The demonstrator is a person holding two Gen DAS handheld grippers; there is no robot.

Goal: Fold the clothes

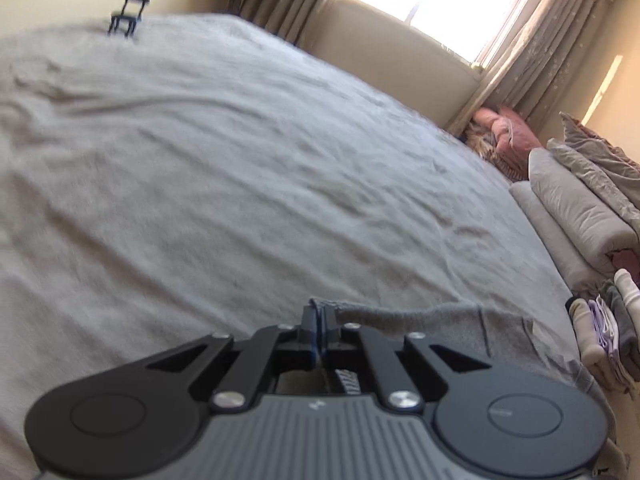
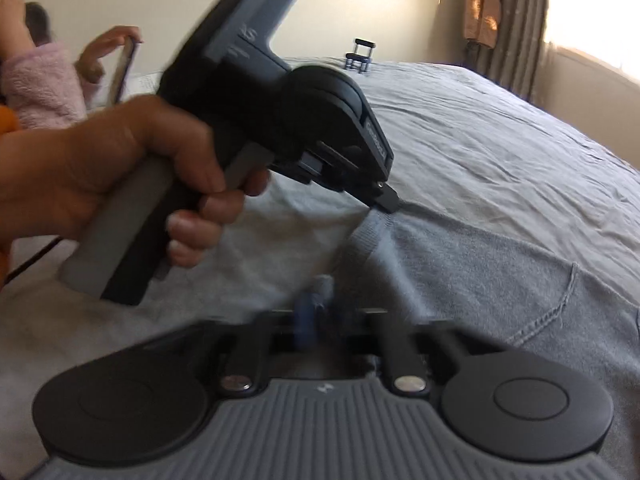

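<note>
- Grey garment (image 2: 480, 264) lies on the bed (image 1: 240, 160), at its near right part, spread toward the right with a curved seam showing in the right wrist view.
- Left tongs (image 1: 319, 322) are pressed together on a raised edge of the garment; the cloth stands up between the blue pads, just past their tips.
- In the right wrist view the left tongs (image 2: 387, 203) come in from the upper left, tips pinching a ribbed hem corner and lifting it off the bed.
- A hand (image 2: 120, 168) grips the grey handle of that tool, fingers curled round it.
- Right tongs (image 2: 316, 300) are blurred; the blue pads sit together with grey cloth bunched at their tips, pinching the same garment nearer the camera.
- Folded clothes (image 1: 600, 332) stand in a row at the right edge of the bed, with rolled grey bedding (image 1: 568, 208) beyond them.
- A small black stand (image 1: 129, 14) sits at the far side of the bed.
- A person in a pink fleece sleeve (image 2: 40, 80) is at the far left.
</note>
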